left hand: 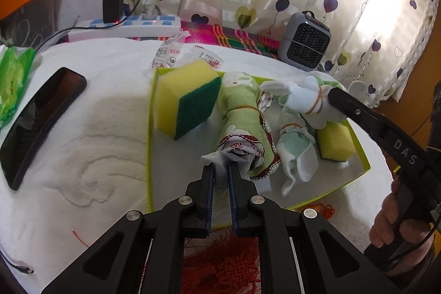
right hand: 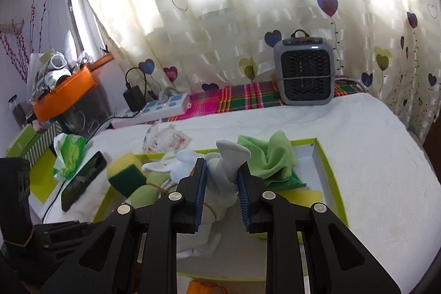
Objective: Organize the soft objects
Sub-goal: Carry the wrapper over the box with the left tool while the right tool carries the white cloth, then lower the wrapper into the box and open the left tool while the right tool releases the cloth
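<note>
A shallow lime-edged white box (left hand: 151,128) lies on a white towel. In it lie a yellow-green sponge (left hand: 187,98), a rolled green cloth with a red-stitched edge (left hand: 242,126), a small mint-and-white cloth bundle (left hand: 296,153) and a second yellow sponge (left hand: 335,141). My left gripper (left hand: 220,170) is shut on the white end of the rolled green cloth. My right gripper (right hand: 220,170) is shut on a white sock bundle tied with a band (right hand: 223,178), held over the box; it also shows in the left wrist view (left hand: 303,98). A loose green cloth (right hand: 271,156) lies in the box's far right part.
A black phone (left hand: 41,123) and a green wipes pack (left hand: 13,81) lie left of the box. A power strip with a charger (left hand: 124,25) and a grey fan heater (left hand: 304,42) stand at the back by the curtain. Clear wrappers (left hand: 171,54) lie behind the box.
</note>
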Available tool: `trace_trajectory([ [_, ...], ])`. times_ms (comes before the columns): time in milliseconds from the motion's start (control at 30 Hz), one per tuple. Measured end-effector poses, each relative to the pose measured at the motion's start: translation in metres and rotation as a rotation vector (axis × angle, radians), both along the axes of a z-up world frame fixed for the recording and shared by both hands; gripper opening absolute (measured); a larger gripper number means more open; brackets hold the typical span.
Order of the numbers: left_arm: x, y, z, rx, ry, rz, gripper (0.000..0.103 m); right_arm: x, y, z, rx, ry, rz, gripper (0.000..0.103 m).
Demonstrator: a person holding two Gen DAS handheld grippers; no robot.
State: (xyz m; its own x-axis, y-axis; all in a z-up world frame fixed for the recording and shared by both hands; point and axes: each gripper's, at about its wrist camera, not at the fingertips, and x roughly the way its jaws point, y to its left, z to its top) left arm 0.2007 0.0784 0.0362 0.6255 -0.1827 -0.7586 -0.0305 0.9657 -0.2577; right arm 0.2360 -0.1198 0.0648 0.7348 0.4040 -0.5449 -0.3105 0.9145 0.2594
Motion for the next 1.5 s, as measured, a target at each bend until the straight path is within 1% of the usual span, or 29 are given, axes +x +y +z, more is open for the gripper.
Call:
trace_trajectory([
  [100, 0.002, -0.001, -0.001, 0.008, 0.001, 0.002, 0.010, 0.004, 0.001, -0.005, -0.009, 0.008, -0.005, 0.023],
  [167, 0.002, -0.002, -0.002, 0.021, 0.001, 0.000, 0.011, 0.007, -0.001, -0.008, 0.005, 0.023, -0.002, 0.023],
  [267, 0.002, -0.003, -0.002, 0.034, 0.002, 0.004, 0.015, 0.008, 0.000, -0.009, 0.002, 0.031, 0.004, 0.023],
  [333, 0.001, -0.003, -0.001, 0.051, 0.002, 0.011, 0.020, 0.008, 0.002, -0.010, -0.009, 0.037, 0.017, 0.023],
  [367, 0.001, -0.003, -0.002, 0.055, 0.002, 0.015, 0.021, 0.008, 0.003, -0.011, -0.012, 0.042, 0.022, 0.024],
  [467, 0.000, -0.004, -0.001, 0.069, -0.002, 0.016, 0.022, 0.007, 0.004, -0.013, -0.015, 0.049, 0.032, 0.025],
  [767, -0.002, -0.011, -0.001, 0.125, -0.010, 0.009, 0.026, 0.005, 0.004, -0.015, -0.035, 0.046, 0.044, 0.026],
  [833, -0.003, -0.013, -0.001, 0.149, -0.015, 0.006, 0.029, 0.003, 0.004, -0.015, -0.040, 0.043, 0.050, 0.026],
  [1000, -0.004, -0.018, -0.001, 0.177, -0.018, -0.002, 0.034, 0.000, 0.004, -0.016, -0.048, 0.049, 0.060, 0.027],
  [1100, -0.005, -0.017, -0.001, 0.178, -0.021, -0.003, 0.035, -0.001, 0.004, -0.017, -0.055, 0.055, 0.061, 0.033],
  [1167, -0.005, -0.017, 0.000, 0.177, -0.021, -0.001, 0.035, -0.002, 0.004, -0.018, -0.062, 0.061, 0.060, 0.040],
  [1233, -0.006, -0.018, 0.000, 0.182, -0.022, -0.001, 0.037, -0.003, 0.004, -0.019, -0.062, 0.061, 0.063, 0.043],
  [1367, -0.007, -0.019, 0.000, 0.182, -0.024, 0.003, 0.039, -0.005, 0.004, -0.019, -0.065, 0.058, 0.067, 0.046],
  [1500, -0.007, -0.019, 0.001, 0.186, -0.026, 0.008, 0.044, -0.007, 0.004, -0.018, -0.068, 0.060, 0.069, 0.049],
])
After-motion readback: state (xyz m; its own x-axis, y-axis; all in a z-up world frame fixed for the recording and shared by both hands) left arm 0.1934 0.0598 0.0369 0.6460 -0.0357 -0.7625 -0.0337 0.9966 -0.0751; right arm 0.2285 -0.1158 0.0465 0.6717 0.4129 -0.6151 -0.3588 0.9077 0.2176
